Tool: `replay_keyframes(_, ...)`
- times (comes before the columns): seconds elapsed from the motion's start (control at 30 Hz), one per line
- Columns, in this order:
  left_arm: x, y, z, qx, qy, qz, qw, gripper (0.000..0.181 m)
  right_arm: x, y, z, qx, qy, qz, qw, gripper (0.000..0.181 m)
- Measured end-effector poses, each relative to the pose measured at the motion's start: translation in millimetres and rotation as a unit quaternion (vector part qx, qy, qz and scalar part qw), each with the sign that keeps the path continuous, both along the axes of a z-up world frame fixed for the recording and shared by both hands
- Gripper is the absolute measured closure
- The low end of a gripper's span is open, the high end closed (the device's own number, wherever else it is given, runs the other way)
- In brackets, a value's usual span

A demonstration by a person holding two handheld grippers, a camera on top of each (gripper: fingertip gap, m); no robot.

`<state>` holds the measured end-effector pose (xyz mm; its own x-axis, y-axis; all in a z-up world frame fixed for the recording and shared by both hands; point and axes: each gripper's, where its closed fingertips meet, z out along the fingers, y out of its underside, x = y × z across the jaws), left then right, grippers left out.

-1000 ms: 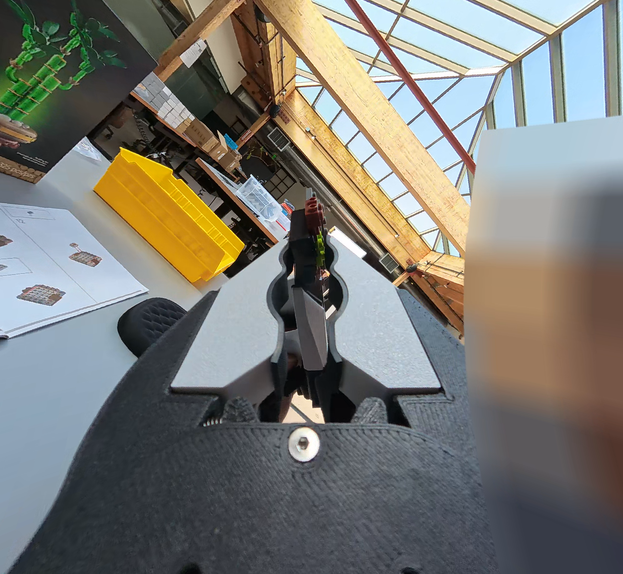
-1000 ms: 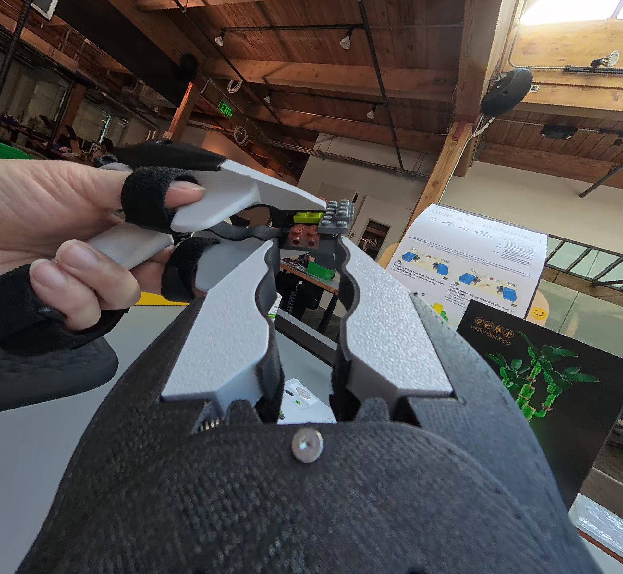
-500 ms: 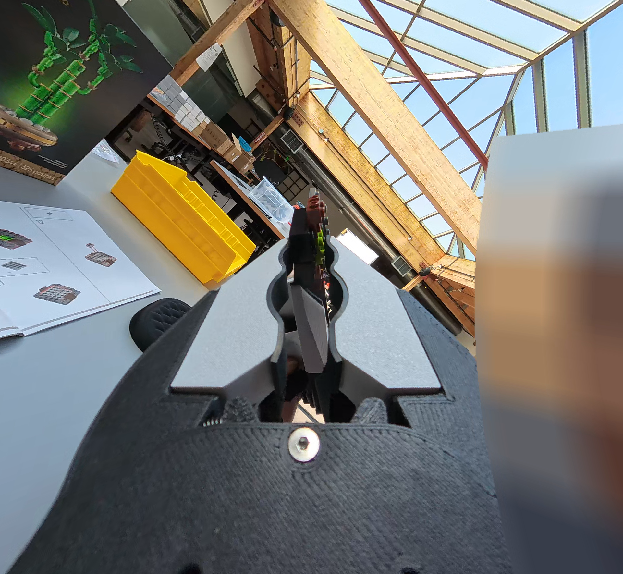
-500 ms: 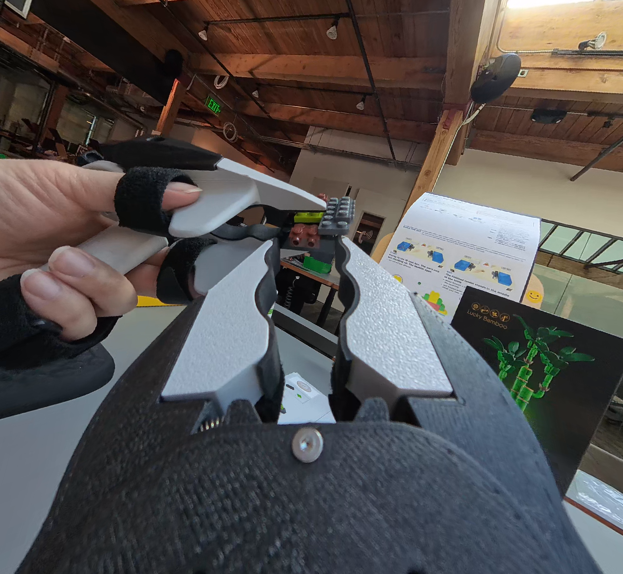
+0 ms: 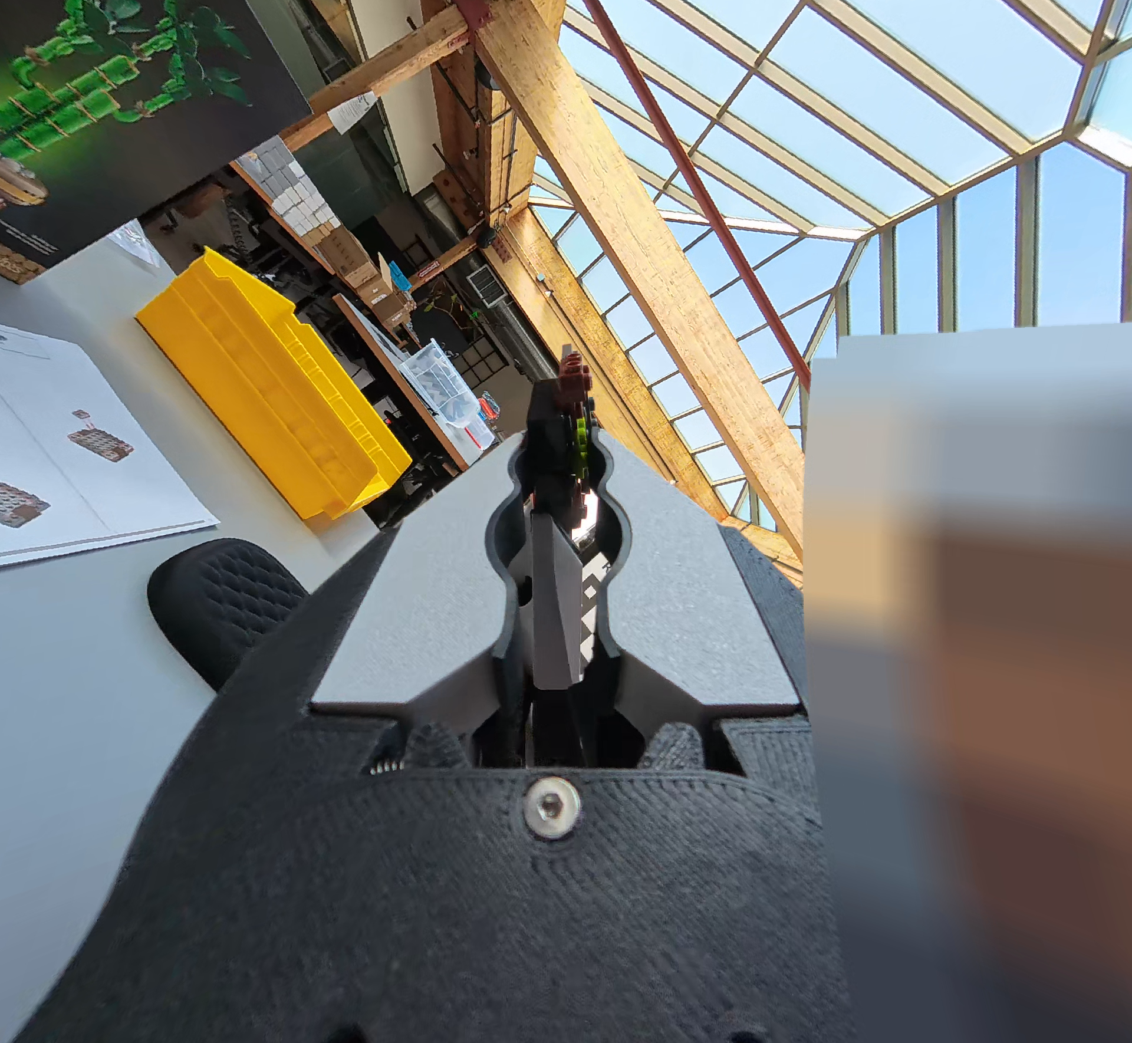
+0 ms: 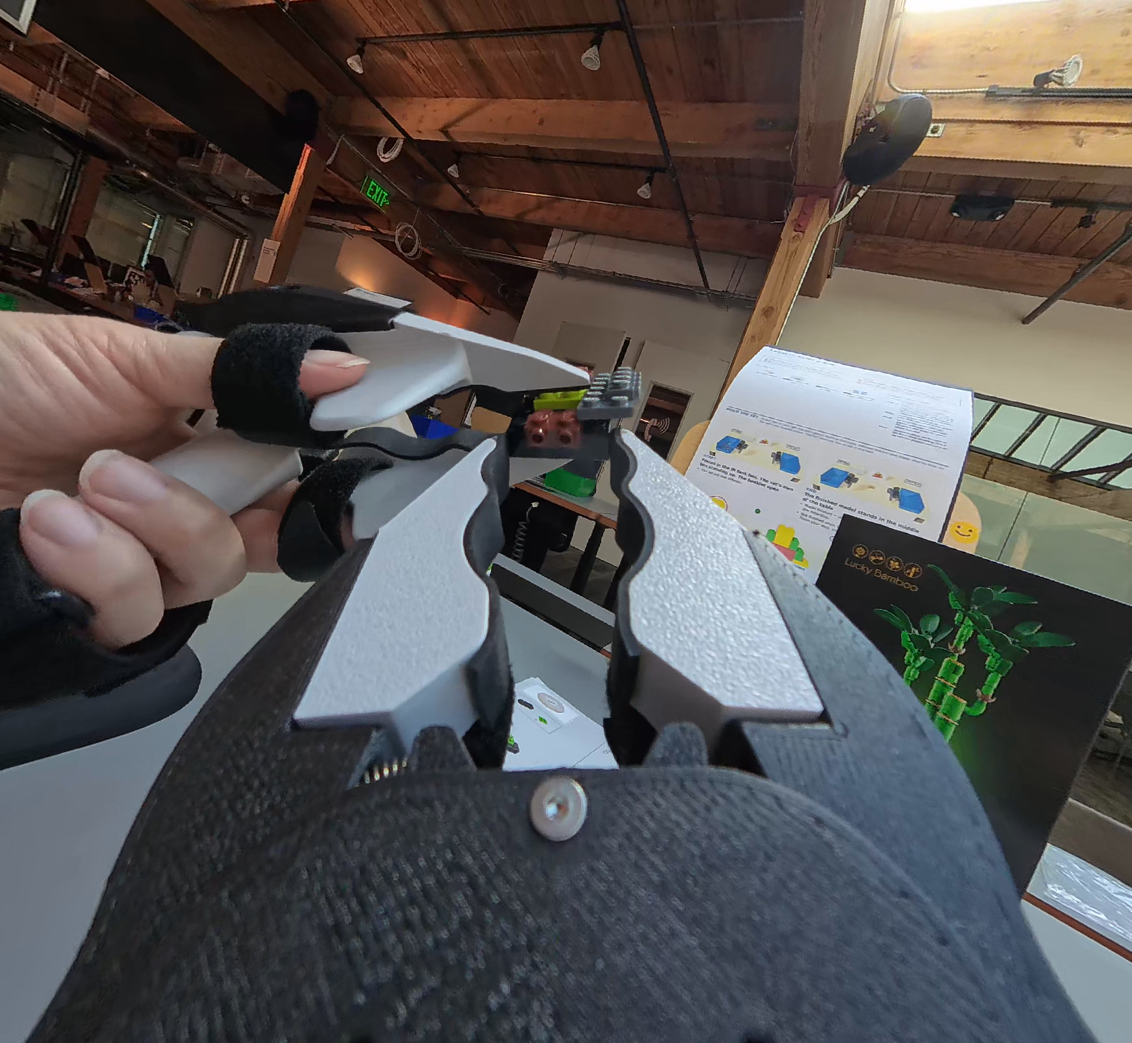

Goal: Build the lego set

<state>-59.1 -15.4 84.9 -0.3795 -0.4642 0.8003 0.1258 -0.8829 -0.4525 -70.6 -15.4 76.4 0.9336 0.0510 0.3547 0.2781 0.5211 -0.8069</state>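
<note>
A small lego assembly (image 6: 551, 428) is held up in the air. It has a brown brick, a lime plate (image 6: 557, 399), a dark grey studded plate (image 6: 612, 395) and a black base. My left gripper (image 6: 566, 422), held by a hand (image 6: 92, 431), comes in from the left and is shut on it from above and below. In the left wrist view the assembly (image 5: 573, 382) sticks out past the left gripper (image 5: 563, 450). My right gripper (image 6: 557, 445) points up from below, and its two fingertips press on either side of the black base.
A grey table (image 5: 92, 707) lies below, with an open instruction booklet (image 5: 92, 462) and a yellow bin (image 5: 263, 382). The dark set box (image 6: 980, 676) and a printed sheet (image 6: 839, 462) stand at the right. A black padded piece (image 5: 226, 597) sits near the left gripper. My left and right fingertips are right by each other.
Both grippers keep their hold on the assembly. The pair has tilted slightly, so the box, bin and booklet have shifted a little in both views.
</note>
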Motion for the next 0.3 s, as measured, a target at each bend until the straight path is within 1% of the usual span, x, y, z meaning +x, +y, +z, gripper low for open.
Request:
replay_keyframes(0.17, -3.0, 0.4, 1.9, -0.020, -0.018, -0.010, 1.000, 0.167, -3.0, -3.0, 2.7, 0.015, 0.003, 0.013, 1.000, 0.148)
replay_keyframes(0.3, -7.2, -0.5, 6.7, -0.037, -0.038, -0.028, 0.998, 0.167, -6.2, -1.0, -1.7, 0.014, -0.030, 0.003, 0.999, 0.143)
